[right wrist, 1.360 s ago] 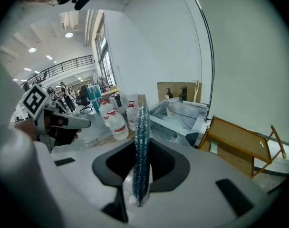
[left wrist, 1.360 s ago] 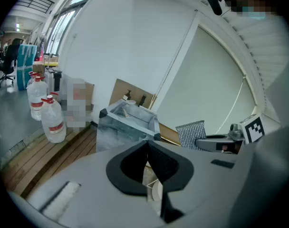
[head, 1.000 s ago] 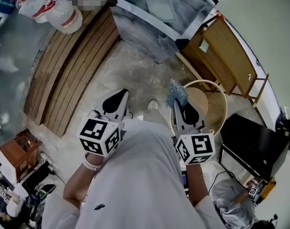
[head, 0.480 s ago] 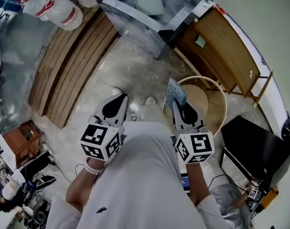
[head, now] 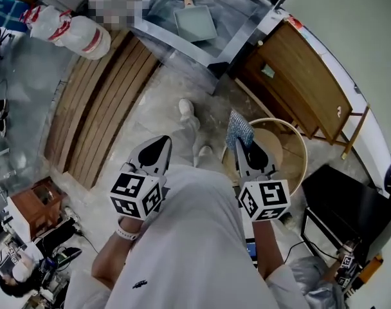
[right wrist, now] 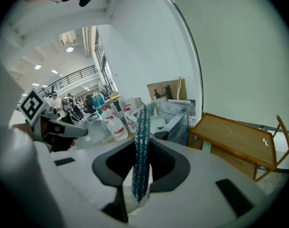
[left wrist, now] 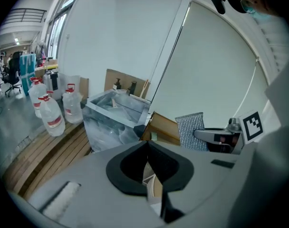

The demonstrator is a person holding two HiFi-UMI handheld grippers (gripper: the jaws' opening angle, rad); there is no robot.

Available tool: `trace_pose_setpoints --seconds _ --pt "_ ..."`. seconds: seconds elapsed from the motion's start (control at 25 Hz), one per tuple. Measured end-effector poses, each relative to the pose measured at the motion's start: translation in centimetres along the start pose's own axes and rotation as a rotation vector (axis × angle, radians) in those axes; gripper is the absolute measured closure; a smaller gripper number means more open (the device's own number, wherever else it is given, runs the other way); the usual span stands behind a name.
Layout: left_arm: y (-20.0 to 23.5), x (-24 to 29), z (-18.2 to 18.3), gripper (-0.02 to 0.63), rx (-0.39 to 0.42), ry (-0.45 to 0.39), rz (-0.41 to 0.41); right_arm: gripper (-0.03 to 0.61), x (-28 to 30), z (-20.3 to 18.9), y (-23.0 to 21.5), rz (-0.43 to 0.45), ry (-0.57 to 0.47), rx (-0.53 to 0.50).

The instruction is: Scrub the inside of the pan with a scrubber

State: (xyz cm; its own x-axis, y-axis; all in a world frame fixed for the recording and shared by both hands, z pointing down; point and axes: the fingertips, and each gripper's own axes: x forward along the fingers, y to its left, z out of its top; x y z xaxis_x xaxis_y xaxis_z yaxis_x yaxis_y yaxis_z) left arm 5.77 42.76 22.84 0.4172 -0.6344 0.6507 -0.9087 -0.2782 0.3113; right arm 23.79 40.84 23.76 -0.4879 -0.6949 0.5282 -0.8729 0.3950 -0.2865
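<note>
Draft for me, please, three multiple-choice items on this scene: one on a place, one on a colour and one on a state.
1. Where is the pan?
A. inside the plastic-lined tub
B. on the wooden planks
C. on the bare floor

2. What colour are the labels on the water bottles?
A. green
B. red
C. yellow

3. What state is the right gripper in?
A. open and empty
B. shut and empty
C. shut on the scrubber

Answers:
1 A: the head view shows the pan lying in the tub ahead of the person.
2 B: the left gripper view shows red bands and red caps on the bottles.
3 C: the right gripper view shows the jaws pressed on the scrubber's mesh.
</note>
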Motion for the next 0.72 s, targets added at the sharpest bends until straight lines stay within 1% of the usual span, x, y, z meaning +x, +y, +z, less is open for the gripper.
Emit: trace_pose_setpoints --seconds 0.12,0.2,0.28,0.4,0.52,0.6,0.72 --pt "1.2 3.9 2.9 0.608 0.015 -0.003 -0.043 0.515 2.8 2.2 -1.0 -0.023 -0.016 -0.002" --pt "1.6 6.2 5.5 0.609 0.021 -0.009 -0.072 0.515 4.8 4.0 -1.9 -0.034 -0.007 0.016" --pt "2.5 8.2 8.8 0.609 0.03 -0.018 -0.094 0.515 7.1 6.6 -2.5 -0.038 -0.007 0.024" --pt "4.4 10.6 13.9 0.607 0.035 -0.039 -0.124 0.515 10.5 11.3 -2.7 -0.039 -0.019 -0.01" --pt "7.0 12.9 17.8 0.609 0.023 -0.045 -0.128 0.515 13.8 15.0 -3.6 -0.049 -0.027 -0.009" --pt "8.6 14.3 20.0 0.609 0.002 -0.053 -0.127 0.515 15.8 16.6 -4.3 -0.058 -0.018 -0.003" --pt "10.1 16.3 22.5 0.609 -0.024 -0.057 -0.124 0.515 18.4 18.7 -5.1 -0.057 0.004 -0.024"
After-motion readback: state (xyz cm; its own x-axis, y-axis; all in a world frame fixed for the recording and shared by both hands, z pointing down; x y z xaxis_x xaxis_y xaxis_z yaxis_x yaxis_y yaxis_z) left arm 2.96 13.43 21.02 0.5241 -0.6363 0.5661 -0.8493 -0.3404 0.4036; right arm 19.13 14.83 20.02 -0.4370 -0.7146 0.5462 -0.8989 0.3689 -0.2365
